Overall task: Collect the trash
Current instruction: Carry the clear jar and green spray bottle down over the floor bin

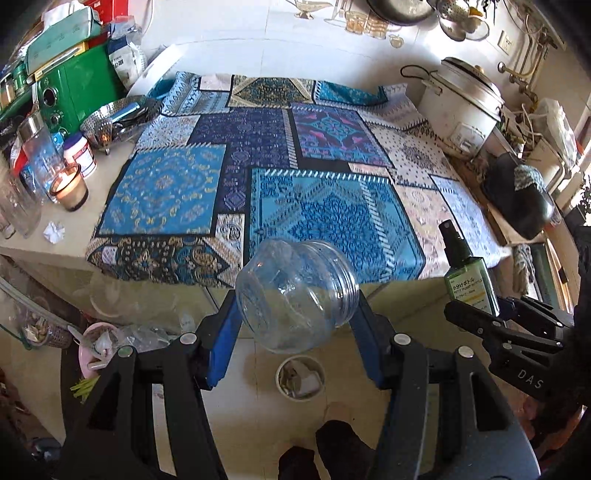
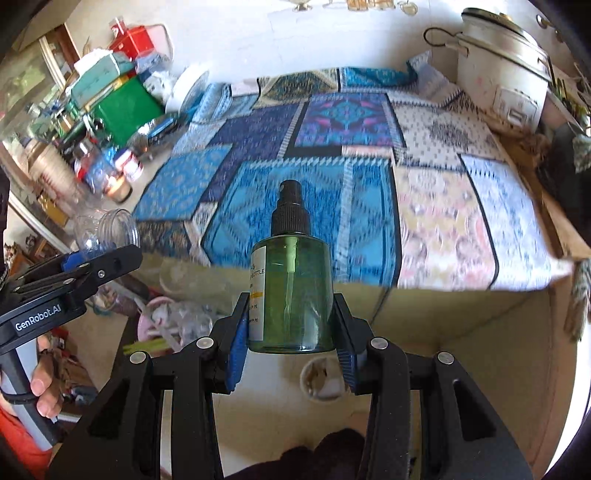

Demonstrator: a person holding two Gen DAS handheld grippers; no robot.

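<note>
Clear jar (image 1: pixel 297 295) pinched in left gripper (image 1: pixel 295 321); right gripper (image 2: pixel 291 332) clamps green spray bottle (image 2: pixel 291 291) (both aloft).

Left tongs (image 1: pixel 295 295) pitch steeply down, blue pads pressed on a clear jar (image 1: pixel 297 293); right tongs (image 2: pixel 291 317) tilt likewise, clamped on a green bottle (image 2: pixel 291 291); a hand (image 2: pixel 44 387) wraps the left handle.

wall: white tiles (image 1: pixel 236 33), hung pots and colander (image 1: pixel 456 16)
counter: beige top (image 1: pixel 74 236), patchwork blue cloth (image 1: pixel 266 177) over it
left clutter: green oven (image 1: pixel 74 92), lit candle (image 1: pixel 69 186), glasses
right: white rice cooker (image 1: pixel 460 103)
floor: pale tiles (image 1: pixel 251 387), small bin (image 1: pixel 300 376)
light: bright daylight
</note>
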